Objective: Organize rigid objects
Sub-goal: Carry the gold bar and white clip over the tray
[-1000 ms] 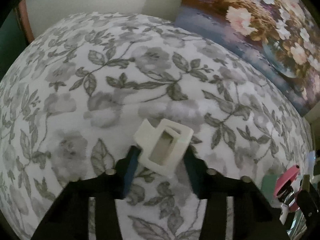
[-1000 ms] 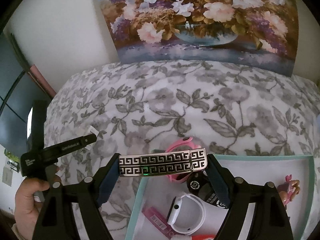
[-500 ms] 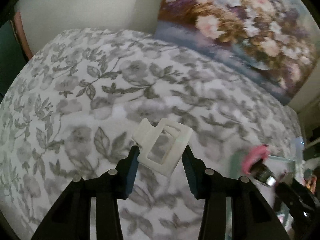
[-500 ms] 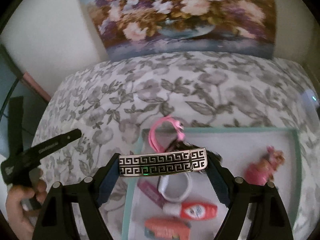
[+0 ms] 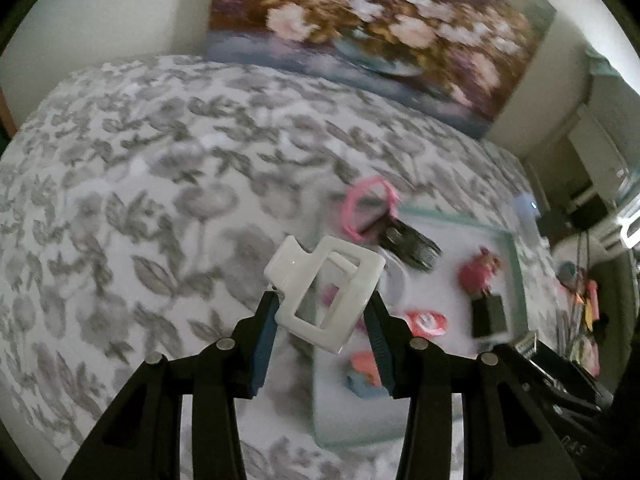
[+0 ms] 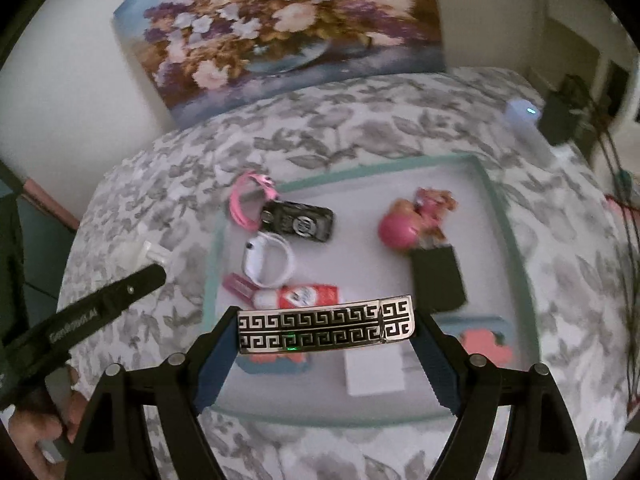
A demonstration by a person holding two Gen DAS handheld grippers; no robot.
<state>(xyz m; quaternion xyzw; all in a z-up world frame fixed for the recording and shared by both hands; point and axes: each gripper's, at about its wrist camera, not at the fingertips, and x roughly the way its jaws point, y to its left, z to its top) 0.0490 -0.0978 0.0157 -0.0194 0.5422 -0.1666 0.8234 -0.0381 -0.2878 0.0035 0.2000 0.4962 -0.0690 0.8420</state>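
The left gripper (image 5: 324,312) holds a white rectangular hair claw clip (image 5: 326,290) pinched between its blue-padded fingers (image 5: 264,344), tilted, in the centre of the left wrist view above the near left edge of a teal-rimmed tray (image 5: 516,264) that lies on a bed (image 5: 140,200) with a grey floral cover. The right gripper (image 6: 324,330) carries a silver bar clip with a black Greek-key pattern (image 6: 325,325) held lengthwise, its fingers (image 6: 212,364) set wide against the two ends, low in the centre of the right wrist view over the tray's near half. On the tray (image 6: 500,216) lie a pink hoop (image 6: 244,200) at its upper left corner, a black oblong device (image 6: 300,222) just beside it, a white wristband (image 6: 268,258), a red and white tube (image 6: 304,296), a pink doll figure (image 6: 416,220) and a black card case (image 6: 438,276) touching it; a coral piece (image 6: 484,344) and a white card (image 6: 374,372) lie partly behind the bar clip. A white device with a small light (image 6: 524,120) stands at the upper right of the bed, and a flower painting (image 6: 280,28) leans against the wall behind. In the lower left of the right wrist view a hand (image 6: 36,436) grips the other tool's handle
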